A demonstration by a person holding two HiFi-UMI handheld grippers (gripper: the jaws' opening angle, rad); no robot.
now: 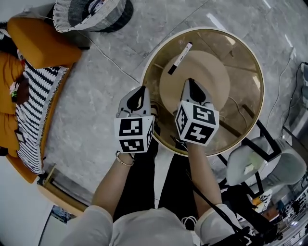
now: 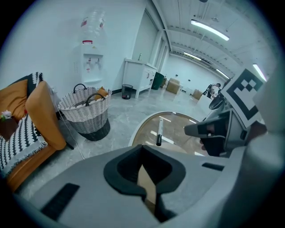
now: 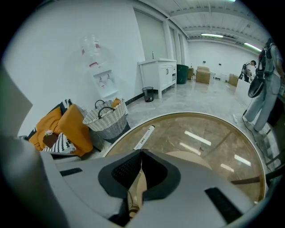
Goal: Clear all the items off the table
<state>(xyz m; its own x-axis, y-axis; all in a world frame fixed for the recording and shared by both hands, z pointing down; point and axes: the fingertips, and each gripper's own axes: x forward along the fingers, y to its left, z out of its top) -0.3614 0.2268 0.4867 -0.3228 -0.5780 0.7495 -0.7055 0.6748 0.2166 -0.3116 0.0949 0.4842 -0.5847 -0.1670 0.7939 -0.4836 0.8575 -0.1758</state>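
Observation:
A white marker pen with a black cap (image 1: pixel 179 58) lies on the round glass table (image 1: pixel 240 72), near its far left rim. The pen also shows in the left gripper view (image 2: pixel 159 131) and the right gripper view (image 3: pixel 144 137). My left gripper (image 1: pixel 142 89) hovers at the table's near left edge, jaws shut and empty (image 2: pixel 142 147). My right gripper (image 1: pixel 189 80) is over the table's middle, a short way on the near side of the pen, shut with nothing between its jaws (image 3: pixel 142 151). A beige round disc (image 1: pixel 211 65) shows in the table's middle; whether it lies on or under the glass I cannot tell.
A woven white basket (image 1: pixel 89 14) stands on the floor beyond the table to the left. An orange sofa with a striped throw (image 1: pixel 33 91) lines the left side. A pale chair (image 1: pixel 260 161) sits at the table's near right. Grey floor lies between sofa and table.

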